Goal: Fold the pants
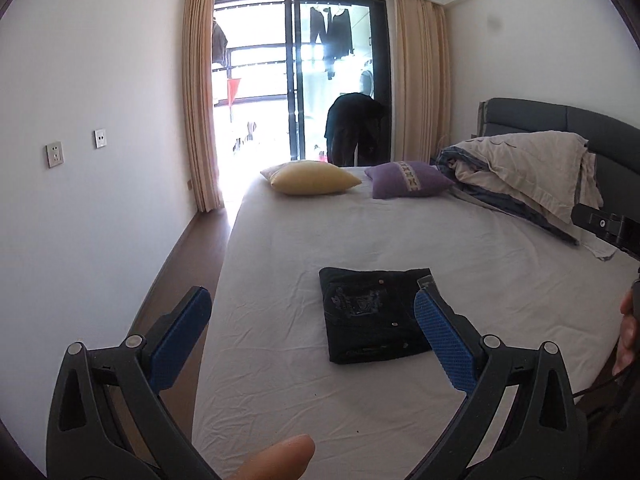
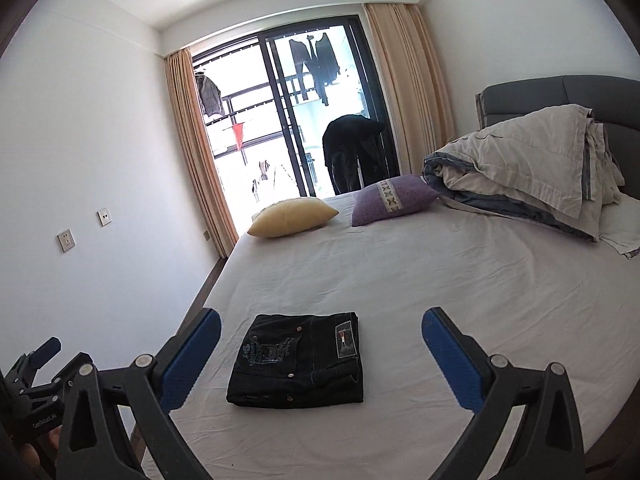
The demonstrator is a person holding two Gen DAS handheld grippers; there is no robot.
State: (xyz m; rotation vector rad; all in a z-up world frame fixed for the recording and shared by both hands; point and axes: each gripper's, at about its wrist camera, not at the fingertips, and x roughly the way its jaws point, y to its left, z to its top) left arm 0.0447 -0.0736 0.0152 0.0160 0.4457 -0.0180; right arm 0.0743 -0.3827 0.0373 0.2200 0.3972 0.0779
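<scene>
My left gripper (image 1: 312, 320) hangs above the near edge of the bed with its blue pads spread wide and nothing between them; my right gripper (image 2: 320, 344) is the same, fingers apart and empty, raised over the sheet; neither touches cloth. The pants (image 2: 298, 360) lie between and just ahead of both tools, on the white sheet (image 2: 400, 280) near the foot of the bed, well apart from the yellow pillow (image 2: 292, 216), the purple pillow (image 2: 394, 199) and the heaped quilt (image 2: 520, 168) by the headboard. From here I judge the main risk is my own clumsiness: if I lower a pad onto the bundle or brush its edge while pulling away, the top layer could slide and the stack spring open; denim this thick wants to unfold; a snag on the waistband patch would drag the whole packet. The pants look done to me: a compact dark rectangle, several layers deep, edges fairly square, embroidered back pocket and label facing up, lying flat.
</scene>
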